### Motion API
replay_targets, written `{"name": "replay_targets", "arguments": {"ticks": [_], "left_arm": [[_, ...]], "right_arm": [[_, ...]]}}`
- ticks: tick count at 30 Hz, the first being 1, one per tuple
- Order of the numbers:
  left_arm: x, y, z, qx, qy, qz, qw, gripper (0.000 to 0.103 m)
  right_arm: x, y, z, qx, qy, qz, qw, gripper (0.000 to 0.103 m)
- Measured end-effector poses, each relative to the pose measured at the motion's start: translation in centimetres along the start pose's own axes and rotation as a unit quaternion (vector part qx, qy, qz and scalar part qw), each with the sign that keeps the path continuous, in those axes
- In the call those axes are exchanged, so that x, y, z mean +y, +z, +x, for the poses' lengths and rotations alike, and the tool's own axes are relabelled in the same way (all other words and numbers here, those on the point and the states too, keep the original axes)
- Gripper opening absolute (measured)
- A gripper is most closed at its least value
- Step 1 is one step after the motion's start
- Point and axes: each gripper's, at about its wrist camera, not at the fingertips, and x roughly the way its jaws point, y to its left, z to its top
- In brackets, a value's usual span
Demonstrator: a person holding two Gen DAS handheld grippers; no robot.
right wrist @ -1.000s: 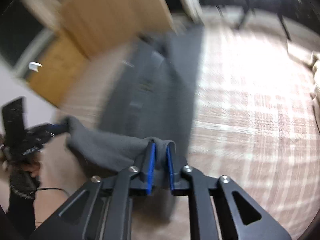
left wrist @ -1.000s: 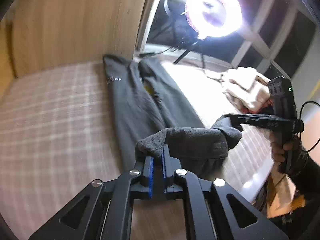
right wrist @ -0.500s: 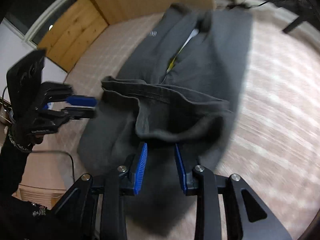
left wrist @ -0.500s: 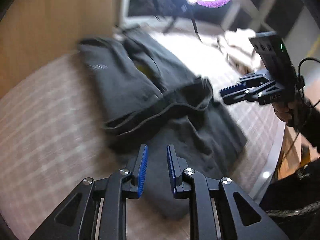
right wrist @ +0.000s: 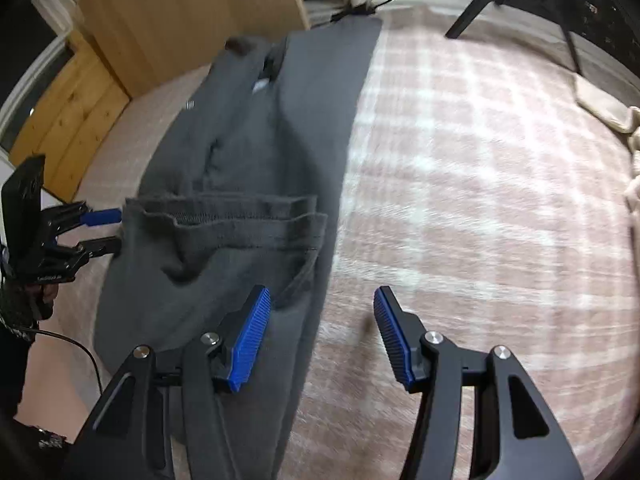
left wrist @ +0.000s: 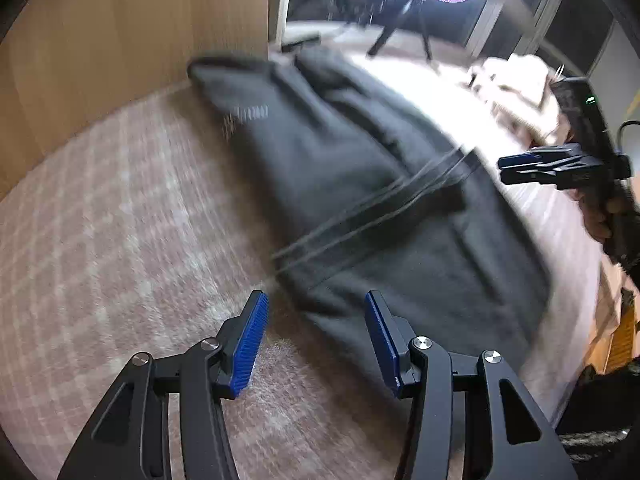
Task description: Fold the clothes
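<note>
Dark grey trousers (right wrist: 248,184), one item, lying lengthwise on a bed with a pink checked cover (right wrist: 480,208); far end reaches toward the wooden panel (right wrist: 188,20) at the head of the bed, near end folded back over itself, so the two hems (right wrist: 240,216) lie across the middle of the garment. Left claw (left wrist: 316,336): jaws apart and just been opening, nothing gripped; the near left corner of the fold lies beneath the gap between the blue pads (left wrist: 252,340), apparently without contact, though that view is blurred. Right claw (right wrist: 322,334): jaws apart, likewise just been opening, empty; it hangs over the trousers' right edge, one pad above cloth, the other above the cover. Pale folded cloth (left wrist: 516,92) at the bed's far right edge. Tripod legs (right wrist: 480,4) beyond the bed's far edge.
</note>
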Motion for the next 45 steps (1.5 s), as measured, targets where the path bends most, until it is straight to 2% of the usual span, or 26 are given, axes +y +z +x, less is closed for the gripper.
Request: {"name": "replay_targets", "arguments": {"ticks": [3,4,5,6,9,11,12,13,15,17,22,24,26,27,29,30,32,34,36,37,39,41,43,45], "left_arm": [[0.1,0.2,1.2,-0.007,-0.008,-0.006,0.9999,0.046],[0.2,0.3,1.1,-0.011,-0.013,-0.01,0.9998,0.036],[0.3,0.4,1.0,-0.012,-0.02,-0.016,0.9996,0.02],[0.3,0.4,0.8,-0.014,-0.023,-0.017,0.9995,0.015],[0.1,0.4,0.3,-0.02,-0.025,-0.006,0.9995,0.012],[-0.2,0.4,0.1,-0.02,-0.022,0.005,0.9995,0.011],[-0.2,0.6,0.3,-0.02,-0.02,0.008,0.9996,0.011],[-0.1,0.8,0.6,-0.019,-0.018,0.01,0.9996,0.011],[-0.1,1.0,0.5,-0.018,-0.012,0.014,0.9997,0.011],[-0.4,1.0,0.2,-0.02,-0.004,0.02,0.9996,0.011],[-1.6,1.1,-1.1,-0.034,0.006,0.037,0.9987,0.011],[-2.1,1.2,-1.8,-0.042,0.001,0.043,0.9982,0.009],[-2.9,1.5,-3.1,-0.057,-0.007,0.06,0.9965,0.009],[-3.4,1.8,-3.8,-0.071,-0.015,0.075,0.9945,0.009],[-3.5,2.5,-4.1,-0.097,-0.04,0.1,0.9894,0.009],[-3.2,2.9,-3.4,-0.091,-0.04,0.103,0.9898,0.009],[-1.9,3.5,0.3,-0.03,-0.006,0.1,0.9945,0.011],[-0.9,3.1,2.2,0.004,0.008,0.096,0.9953,0.016],[-0.4,2.8,2.3,0.01,0.01,0.084,0.9964,0.018],[-0.3,2.8,2.0,0.008,0.011,0.081,0.9966,0.019],[-0.5,2.8,1.1,0.002,0.03,0.083,0.9961,0.025],[-0.7,2.9,0.0,-0.007,0.051,0.084,0.9951,0.027],[-1.4,3.1,-1.3,-0.031,0.051,0.089,0.9943,0.027],[-2.7,3.2,-1.8,-0.047,0.031,0.112,0.9922,0.028]], "right_arm": [[0.5,-0.1,-0.4,-0.012,-0.001,-0.004,1.0,0.054],[0.5,-0.1,-0.6,-0.016,0.001,-0.003,1.0,0.053],[0.7,-0.1,-1.0,-0.023,0.0,-0.004,1.0,0.053],[0.8,0.1,-1.3,-0.033,-0.004,-0.006,0.999,0.053],[0.9,0.8,-1.5,-0.041,-0.004,-0.009,0.999,0.052],[0.2,1.1,-0.2,-0.033,-0.002,-0.017,0.999,0.038],[0.2,1.2,0.2,-0.028,-0.006,-0.025,0.999,0.022],[0.4,1.2,0.5,-0.026,-0.01,-0.035,0.999,0.016],[0.8,0.9,0.4,-0.031,-0.018,-0.05,0.998,0.014],[0.6,0.8,-0.2,-0.037,-0.012,-0.049,0.998,0.008],[-0.1,0.8,-1.9,-0.049,0.008,-0.034,0.998,0.004],[0.1,0.7,-2.5,-0.055,0.028,-0.031,0.998,0.004],[0.2,0.8,-2.8,-0.067,0.066,-0.021,0.995,0.004],[0.0,1.0,-2.3,-0.065,0.068,-0.018,0.995,0.004],[-0.8,1.2,-0.8,-0.041,0.029,-0.014,0.999,0.004],[-1.0,1.3,-0.3,-0.032,0.014,-0.015,0.999,0.005],[-0.8,1.2,0.1,-0.024,-0.008,-0.023,0.999,0.006],[-0.4,1.2,-0.5,-0.032,-0.03,-0.033,0.998,0.016],[0.2,1.2,-1.9,-0.056,-0.056,-0.05,0.996,0.023],[0.5,1.3,-2.5,-0.066,-0.059,-0.058,0.994,0.024],[1.2,1.4,-3.5,-0.079,-0.025,-0.08,0.993,0.024],[2.1,1.4,-4.0,-0.082,0.012,-0.107,0.991,0.023],[3.9,1.8,-2.0,-0.064,0.014,-0.154,0.986,0.023],[4.9,1.9,-0.6,-0.042,0.008,-0.192,0.98,0.024]]}}
